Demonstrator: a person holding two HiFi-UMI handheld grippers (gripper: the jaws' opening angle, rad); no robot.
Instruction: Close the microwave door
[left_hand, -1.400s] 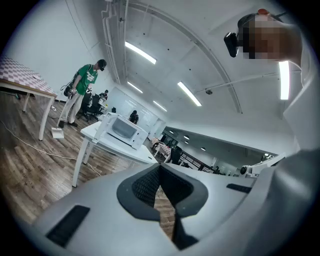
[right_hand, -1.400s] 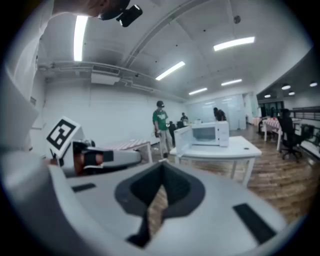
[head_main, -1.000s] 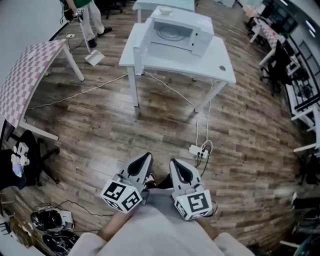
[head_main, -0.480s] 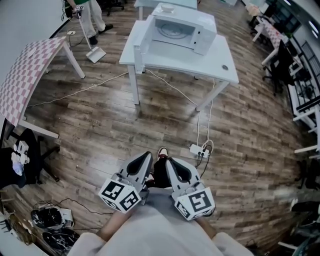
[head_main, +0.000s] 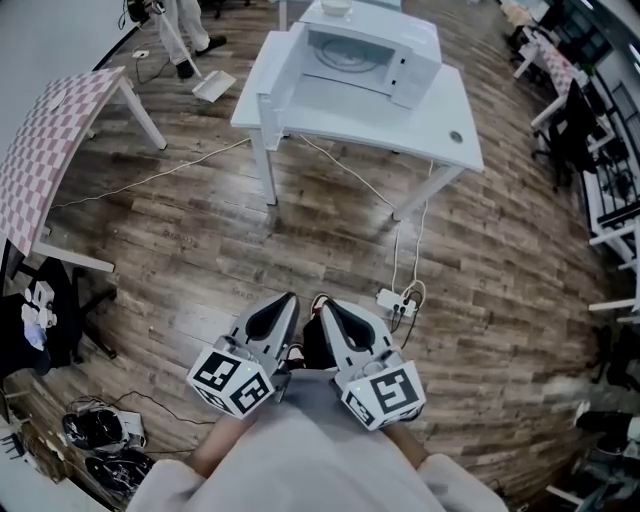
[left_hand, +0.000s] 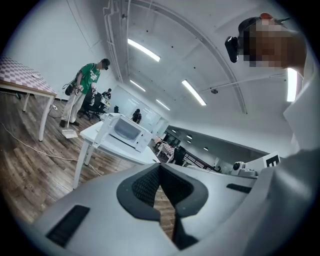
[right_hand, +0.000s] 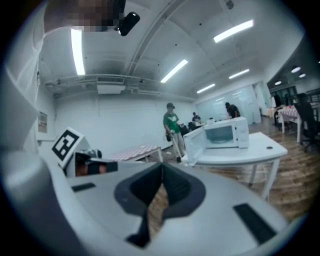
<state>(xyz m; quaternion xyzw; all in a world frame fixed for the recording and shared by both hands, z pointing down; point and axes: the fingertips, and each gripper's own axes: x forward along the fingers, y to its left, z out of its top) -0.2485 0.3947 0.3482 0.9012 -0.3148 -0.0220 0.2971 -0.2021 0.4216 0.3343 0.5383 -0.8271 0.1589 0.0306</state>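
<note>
My left gripper (head_main: 288, 300) and right gripper (head_main: 324, 305) both clenched on nothing, carried low by waist. Microwave (head_main: 372, 52) on white table (head_main: 445, 125) well away, microwave door (head_main: 281, 82) swung open, beyond reach.

Glossy white microwave (head_main: 372, 55), smooth white table (head_main: 440, 122), matt wood-plank floor (head_main: 200, 240)

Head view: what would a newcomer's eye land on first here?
The white microwave at top centre stands out first, its door swung open to the left, on a white table. Next come the left hand-held gripper and the right hand-held gripper at the bottom, side by side over the wood floor, jaws closed on nothing. A pink checkered table sits at the left edge.
</note>
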